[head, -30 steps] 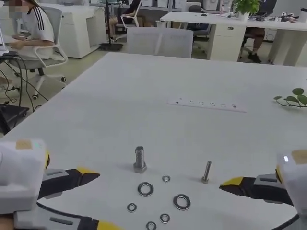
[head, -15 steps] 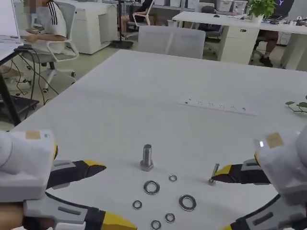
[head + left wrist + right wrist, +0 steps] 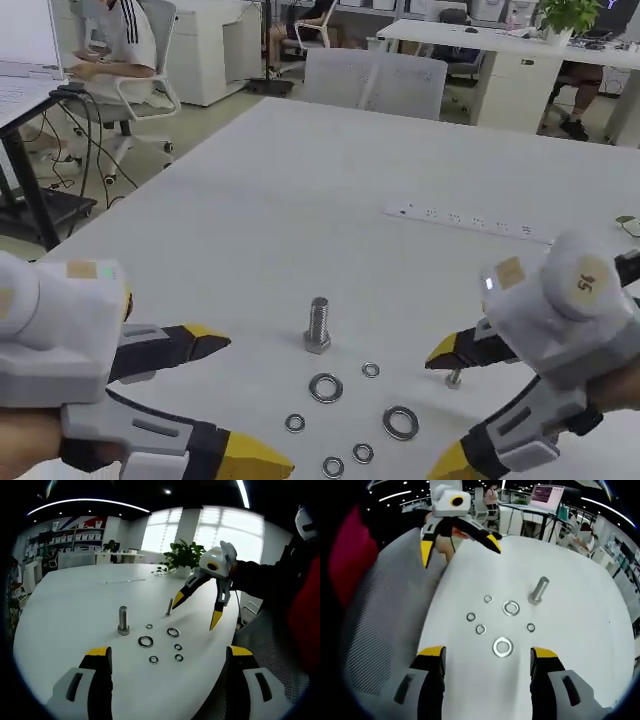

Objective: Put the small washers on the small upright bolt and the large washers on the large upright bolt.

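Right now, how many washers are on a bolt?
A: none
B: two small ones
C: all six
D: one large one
A: the two large washers and four small washers lie loose on the table, and the large bolt and small bolt stand bare.

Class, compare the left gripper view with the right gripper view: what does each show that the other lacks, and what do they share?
Left gripper view: the small upright bolt and a potted plant. Right gripper view: a lit monitor. Shared: the large upright bolt, two large washers and four small washers loose on the white table, plus the left gripper and right gripper, both open.
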Motion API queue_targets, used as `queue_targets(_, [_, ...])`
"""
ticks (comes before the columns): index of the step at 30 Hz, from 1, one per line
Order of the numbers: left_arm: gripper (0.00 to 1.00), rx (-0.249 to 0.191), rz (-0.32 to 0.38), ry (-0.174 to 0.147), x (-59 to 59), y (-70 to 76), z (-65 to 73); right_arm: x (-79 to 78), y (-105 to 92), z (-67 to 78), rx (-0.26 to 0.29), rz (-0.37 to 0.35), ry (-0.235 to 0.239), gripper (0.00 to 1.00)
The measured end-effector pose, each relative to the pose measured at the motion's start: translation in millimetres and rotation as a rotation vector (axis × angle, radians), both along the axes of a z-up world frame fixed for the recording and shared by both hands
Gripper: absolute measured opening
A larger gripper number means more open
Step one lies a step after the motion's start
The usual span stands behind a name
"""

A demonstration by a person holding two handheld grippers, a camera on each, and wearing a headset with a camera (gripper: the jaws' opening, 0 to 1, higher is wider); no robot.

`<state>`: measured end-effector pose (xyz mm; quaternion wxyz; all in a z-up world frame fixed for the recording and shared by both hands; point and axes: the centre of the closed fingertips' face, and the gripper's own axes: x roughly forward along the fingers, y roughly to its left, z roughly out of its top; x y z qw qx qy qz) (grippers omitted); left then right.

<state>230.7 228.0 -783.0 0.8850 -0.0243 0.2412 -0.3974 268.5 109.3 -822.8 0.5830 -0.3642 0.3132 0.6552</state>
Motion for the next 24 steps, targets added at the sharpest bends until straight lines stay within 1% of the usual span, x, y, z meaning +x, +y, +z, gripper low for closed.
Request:
queue_targets(2, [0.95, 0.002, 0.002, 0.001, 0.2, 0.4, -0.4, 1.5, 1.4, -3.1, -0.028, 0.022, -0.007, 0.67])
queue_targets(5, [0.94, 0.001, 0.004, 0.000, 0.6, 0.5, -0.1, 4.5, 4.2, -6.8, -0.048, 0.031, -0.005, 0.63])
queue_targets(7, [0.94, 0.001, 0.006, 0.000, 0.9, 0.9, -0.2, 9.0, 3.4, -11.8, -0.088, 0.047, -0.022, 0.61])
queue_targets(8, [0.94, 0.000, 0.007, -0.001, 1.1, 1.0, -0.1, 10.6, 3.9, -13.0, -0.096, 0.051, -0.029, 0.61])
queue_targets(11, [0.94, 0.000, 0.010, -0.001, 1.5, 1.3, 0.0, 14.3, 3.2, -17.7, -0.135, 0.062, -0.031, 0.57])
queue_targets(15, [0.94, -0.001, 0.012, -0.001, 2.1, 1.4, -0.1, 16.9, 5.5, -22.4, -0.156, 0.072, -0.025, 0.51])
queue_targets(17, [0.94, -0.002, 0.014, -0.001, 2.3, 1.4, 0.1, 17.6, 5.1, -25.8, -0.177, 0.082, -0.028, 0.47])
queue_targets(24, [0.94, -0.002, 0.013, 0.002, 1.9, 0.8, -0.7, 18.4, 6.5, -36.1, -0.228, 0.104, -0.030, 0.40])
